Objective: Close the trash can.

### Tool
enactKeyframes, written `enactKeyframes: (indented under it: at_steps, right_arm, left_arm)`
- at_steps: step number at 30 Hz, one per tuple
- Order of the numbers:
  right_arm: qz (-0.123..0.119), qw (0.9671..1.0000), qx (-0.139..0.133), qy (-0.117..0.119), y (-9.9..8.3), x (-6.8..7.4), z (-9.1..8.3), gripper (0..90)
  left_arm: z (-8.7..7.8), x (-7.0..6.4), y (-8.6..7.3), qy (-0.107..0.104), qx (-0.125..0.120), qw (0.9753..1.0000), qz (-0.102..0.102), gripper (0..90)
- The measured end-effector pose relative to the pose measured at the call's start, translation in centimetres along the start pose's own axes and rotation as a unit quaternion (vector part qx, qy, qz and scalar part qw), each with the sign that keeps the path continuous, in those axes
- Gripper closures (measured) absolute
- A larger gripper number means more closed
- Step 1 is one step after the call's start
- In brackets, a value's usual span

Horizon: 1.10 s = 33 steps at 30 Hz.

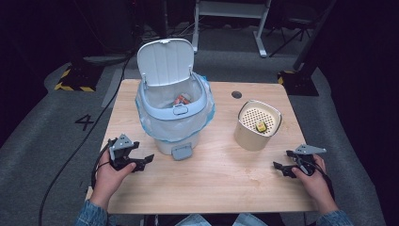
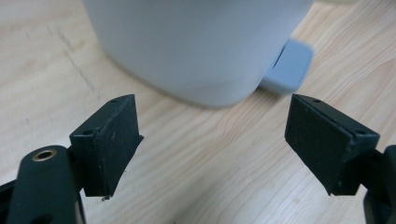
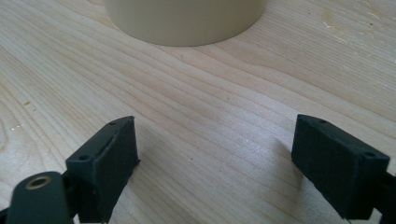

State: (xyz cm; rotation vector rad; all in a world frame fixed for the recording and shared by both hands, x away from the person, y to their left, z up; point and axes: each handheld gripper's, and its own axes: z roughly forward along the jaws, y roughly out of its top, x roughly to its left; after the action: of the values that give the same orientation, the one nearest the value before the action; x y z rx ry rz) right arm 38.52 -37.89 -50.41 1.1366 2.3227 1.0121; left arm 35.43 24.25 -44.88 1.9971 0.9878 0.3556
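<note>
Both released: left gripper (image 1: 143, 162) near table's (image 1: 221, 183) left edge beside bin (image 1: 174, 110); right gripper (image 1: 281, 168) near right edge by beige container (image 1: 256, 125).

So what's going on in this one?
A person sits at a wooden table with an open left gripper and an open right gripper, both empty. Ahead stand a lined bin, lid up, with something inside, and a beige container holding a small yellow item. Nothing is touched yet.

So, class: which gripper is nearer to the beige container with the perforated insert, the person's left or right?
Right. The right gripper rests just right of and below the beige container. The left gripper sits across the table, beside the lidded bin.
</note>
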Motion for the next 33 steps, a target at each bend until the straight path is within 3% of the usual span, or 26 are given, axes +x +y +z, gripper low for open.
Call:
enactKeyframes:
  at_steps: [2, 12, 17, 21, 23, 26, 27, 30, 33]
  right_arm:
    - [0.0, 1.0, 0.0, 0.0, 0.0, 0.0, 0.0, 14.4]
    - [0.0, 1.0, -0.001, 0.0, 0.0, 0.0, 0.0, 14.5]
    - [-0.001, 1.0, -0.001, 0.0, 0.0, 0.0, 0.0, 15.0]
    - [-0.002, 1.0, -0.001, 0.001, 0.0, 0.0, 0.0, 15.2]
    - [-0.002, 1.0, -0.001, 0.001, 0.0, 0.0, 0.0, 15.3]
    - [-0.002, 1.0, -0.001, 0.001, 0.0, 0.0, 0.0, 15.2]
    - [-0.002, 1.0, -0.001, 0.001, 0.0, 0.0, 0.0, 15.3]
    - [-0.002, 1.0, -0.001, 0.001, 0.0, 0.0, 0.0, 15.3]
    - [-0.001, 1.0, -0.001, 0.001, 0.0, 0.0, 0.0, 15.3]
  left_arm:
    - [-0.4, 0.0, 0.9, 0.0, -0.005, 0.9999, 0.009, 18.1]
    - [-2.7, 0.3, 4.5, -0.01, -0.035, 0.9993, 0.01, 20.1]
    - [-3.9, 0.7, 6.5, -0.003, -0.032, 0.9993, 0.02, 21.2]
    - [-4.9, 0.9, 8.4, -0.002, -0.046, 0.9986, 0.026, 21.2]
    - [-5.4, 1.0, 9.3, -0.006, -0.06, 0.9979, 0.022, 21.4]
    - [-5.9, 1.2, 10.6, -0.027, -0.094, 0.9951, -0.012, 23.9]
    - [-6.1, 1.3, 11.1, -0.028, -0.095, 0.995, -0.013, 23.8]
    - [-6.4, 1.2, 12.2, -0.01, -0.085, 0.9962, 0.011, 23.1]
    - [-6.6, 1.1, 12.9, -0.004, -0.079, 0.9966, 0.02, 23.1]
